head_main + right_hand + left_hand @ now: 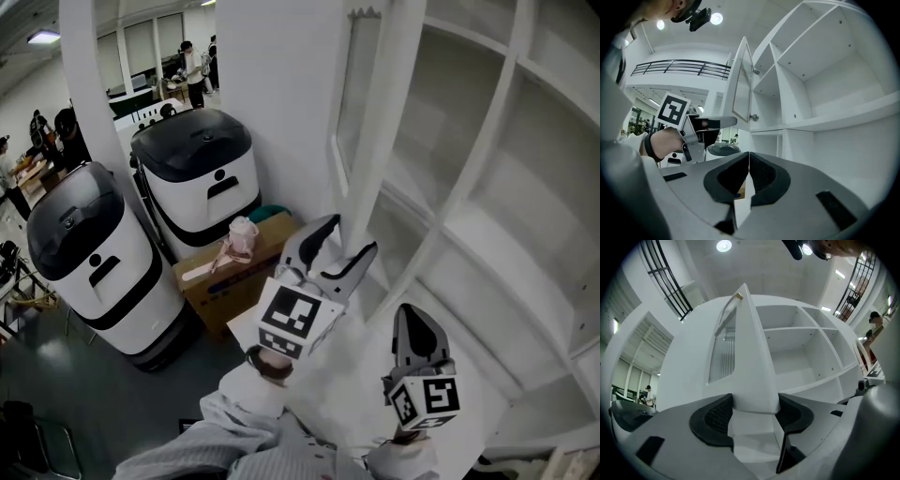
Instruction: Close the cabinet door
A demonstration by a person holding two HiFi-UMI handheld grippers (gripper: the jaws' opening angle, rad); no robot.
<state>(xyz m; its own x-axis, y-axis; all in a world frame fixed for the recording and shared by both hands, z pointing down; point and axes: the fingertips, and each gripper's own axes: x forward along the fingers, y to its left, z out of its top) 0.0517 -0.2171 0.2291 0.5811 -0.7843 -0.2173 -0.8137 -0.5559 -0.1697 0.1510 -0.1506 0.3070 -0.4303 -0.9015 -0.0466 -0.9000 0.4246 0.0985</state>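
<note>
The door is standing swung out from the cabinet, its edge toward the person. The left gripper is straddling that edge with jaws spread, not clamping, probably so it can push the door shut. The right gripper is waiting beside it, jaws together, empty.

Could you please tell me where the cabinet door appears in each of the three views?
Head view: the cabinet door stands edge-on, upper centre, running down from the top edge.
Left gripper view: the door fills the centre, its edge facing the camera.
Right gripper view: the door hangs open, upper centre-left.
Shared landmark: the white shelves, right of the door throughout.
</note>
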